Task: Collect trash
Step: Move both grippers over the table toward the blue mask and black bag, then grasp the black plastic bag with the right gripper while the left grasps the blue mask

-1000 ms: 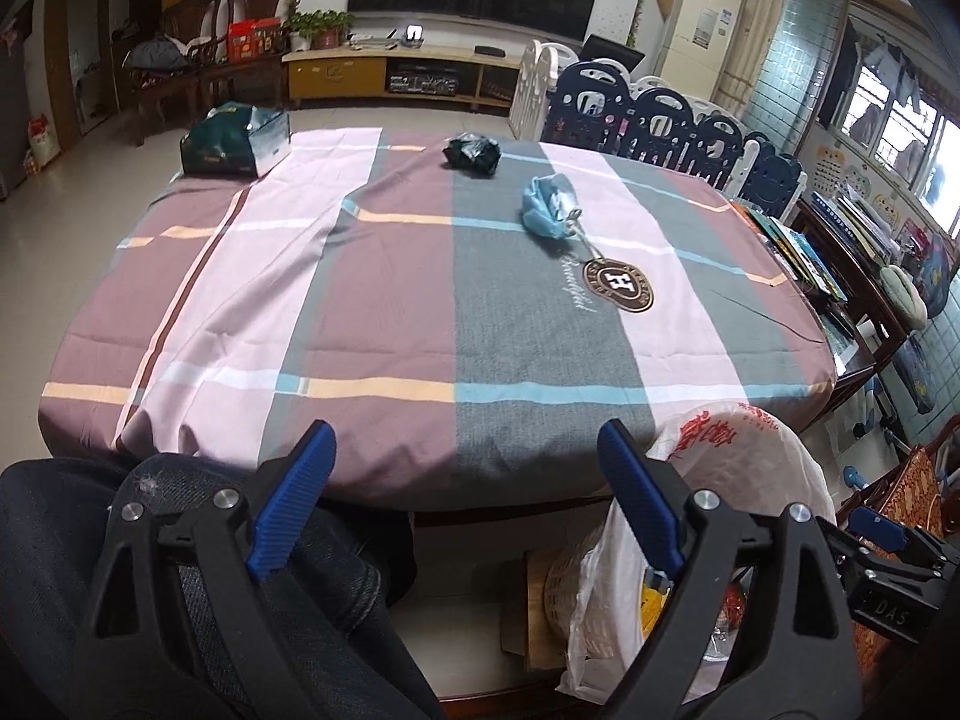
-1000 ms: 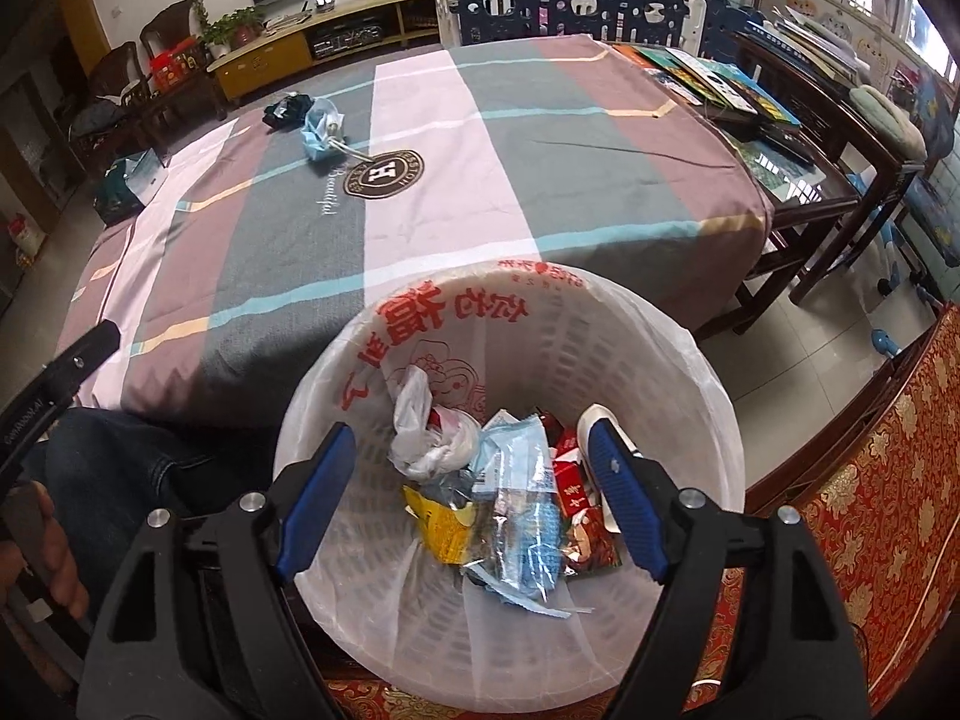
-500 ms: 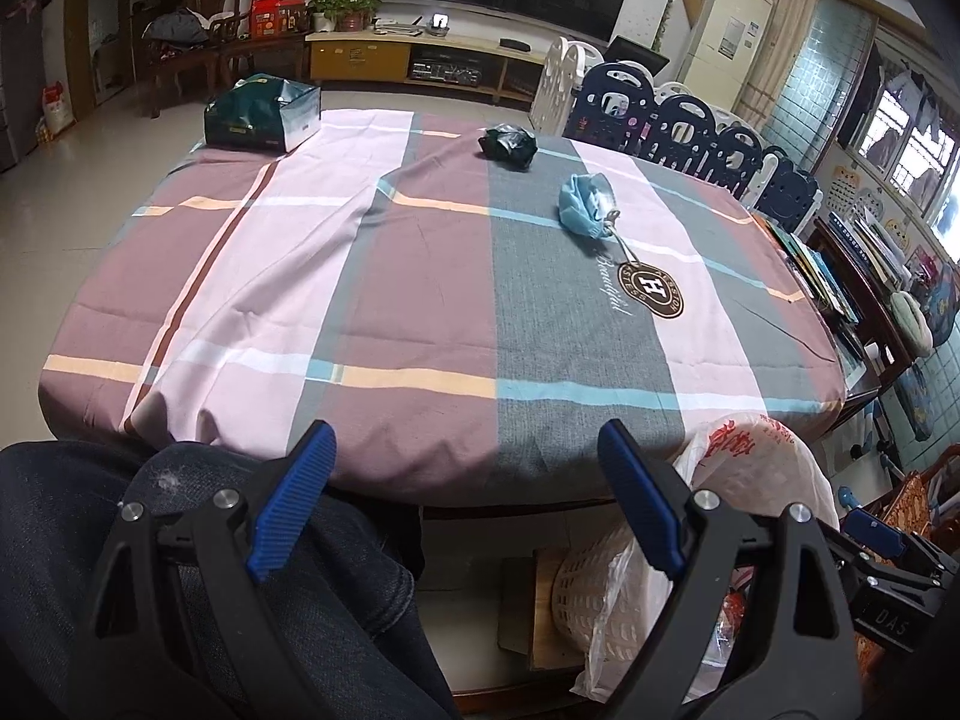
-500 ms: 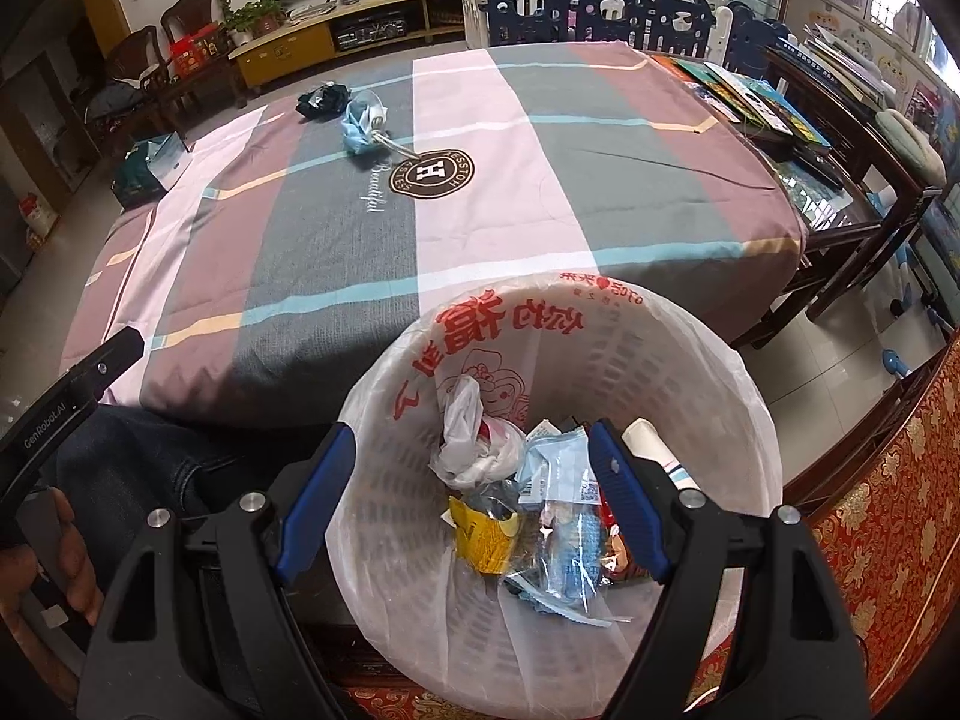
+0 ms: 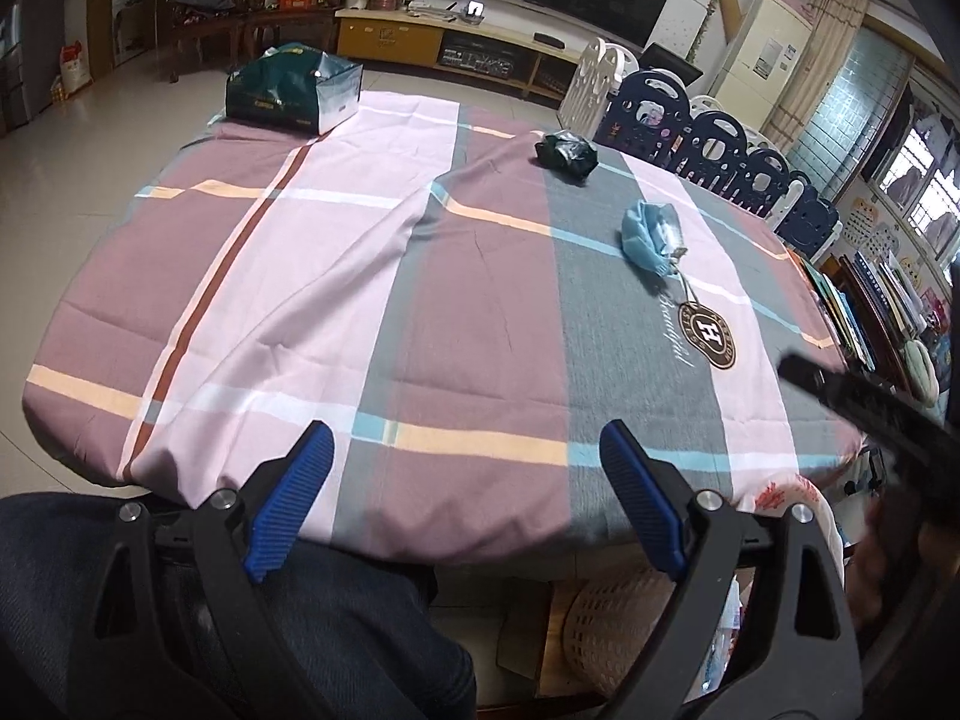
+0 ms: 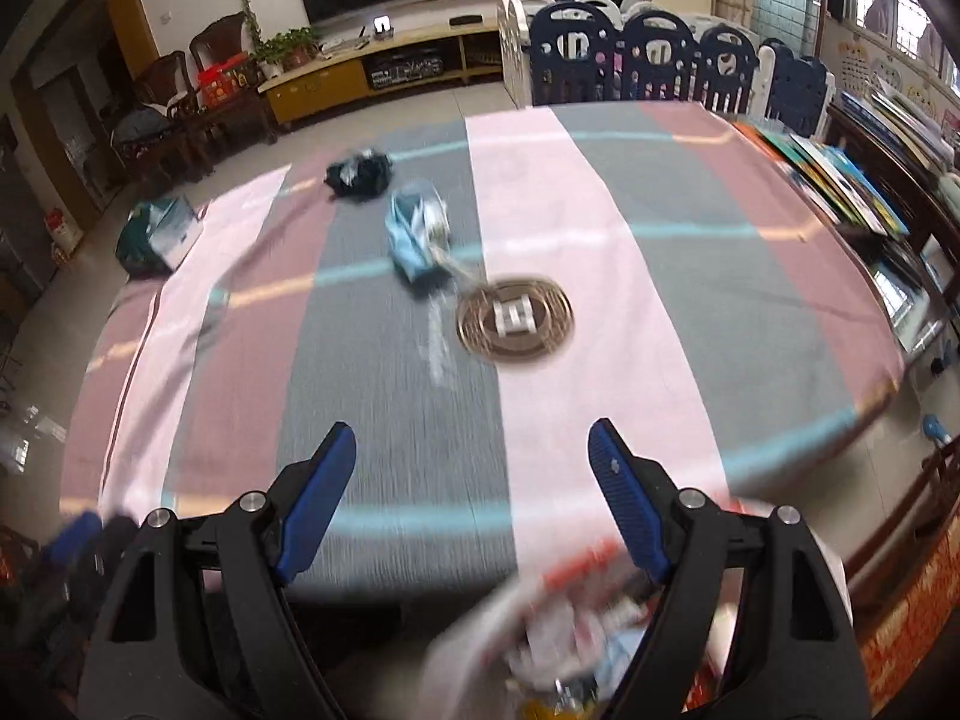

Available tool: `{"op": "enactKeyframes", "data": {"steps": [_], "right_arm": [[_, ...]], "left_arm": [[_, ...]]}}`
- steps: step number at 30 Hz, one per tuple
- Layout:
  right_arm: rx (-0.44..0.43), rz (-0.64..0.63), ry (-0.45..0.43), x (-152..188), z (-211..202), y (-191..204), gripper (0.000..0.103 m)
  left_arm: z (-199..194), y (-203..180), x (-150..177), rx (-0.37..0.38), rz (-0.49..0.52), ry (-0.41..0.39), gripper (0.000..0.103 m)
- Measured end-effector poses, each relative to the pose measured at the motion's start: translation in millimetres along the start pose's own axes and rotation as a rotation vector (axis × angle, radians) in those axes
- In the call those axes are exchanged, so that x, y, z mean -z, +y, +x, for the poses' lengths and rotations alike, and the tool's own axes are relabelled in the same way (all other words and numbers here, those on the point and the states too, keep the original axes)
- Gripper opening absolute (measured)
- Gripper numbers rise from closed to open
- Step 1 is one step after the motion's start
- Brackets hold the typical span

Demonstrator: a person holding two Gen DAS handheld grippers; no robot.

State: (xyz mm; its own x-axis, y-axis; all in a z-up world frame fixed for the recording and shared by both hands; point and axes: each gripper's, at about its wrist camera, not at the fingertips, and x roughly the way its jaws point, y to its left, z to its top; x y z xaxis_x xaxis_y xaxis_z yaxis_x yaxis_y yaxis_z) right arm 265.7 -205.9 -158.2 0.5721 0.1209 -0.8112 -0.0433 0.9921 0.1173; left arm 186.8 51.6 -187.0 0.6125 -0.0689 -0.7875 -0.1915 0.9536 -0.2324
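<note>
The left gripper sits low at the near edge of the table, just above the person's knee, pointing level across the cloth. Its blue fingers are spread wide with nothing between them. Ahead of it and to its right lies a crumpled blue mask, with a dark wrapper farther on. Far ahead to its left a green box rests at the table's far corner. Below its right finger, under the table's rim, stands the bin.

The right gripper is tilted forward over the near edge, also spread wide and empty; its view is blurred. The bin, holding wrappers, shows just beneath and between its fingers, slightly right. Ahead and a little left lies the mask, the wrapper beyond it, and the box far off to the left. A round emblem on the cloth lies straight ahead, near the mask.
</note>
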Motion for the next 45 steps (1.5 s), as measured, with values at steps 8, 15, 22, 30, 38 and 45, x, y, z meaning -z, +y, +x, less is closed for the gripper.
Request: {"op": "enactKeyframes", "data": {"steps": [8, 15, 22, 30, 38, 45], "right_arm": [[0.071, -0.13, 0.001, -85, 100, 31, 0.078], [-0.037, -0.087, 0.105, -109, 173, 32, 0.038], [-0.429, -0.18, 0.203, -83, 137, 90, 0.036], [-0.304, -0.149, 0.002, -144, 116, 105, 0.084], [0.17, -0.483, -0.07, -195, 221, 160, 0.084], [0.125, -0.497, 0.018, -189, 243, 156, 0.043]], "left_arm": [[16, 6, -24, 0.055, 0.019, 0.038, 0.092], [22, 14, -48, 0.046, 0.09, 0.01, 0.093], [49, 46, -78, 0.06, 0.003, 0.047, 0.093], [67, 67, -87, 0.266, -0.093, 0.086, 0.097], [87, 65, -82, 0.258, -0.116, 0.192, 0.097], [95, 53, -89, 0.183, -0.061, 0.21, 0.097]]}}
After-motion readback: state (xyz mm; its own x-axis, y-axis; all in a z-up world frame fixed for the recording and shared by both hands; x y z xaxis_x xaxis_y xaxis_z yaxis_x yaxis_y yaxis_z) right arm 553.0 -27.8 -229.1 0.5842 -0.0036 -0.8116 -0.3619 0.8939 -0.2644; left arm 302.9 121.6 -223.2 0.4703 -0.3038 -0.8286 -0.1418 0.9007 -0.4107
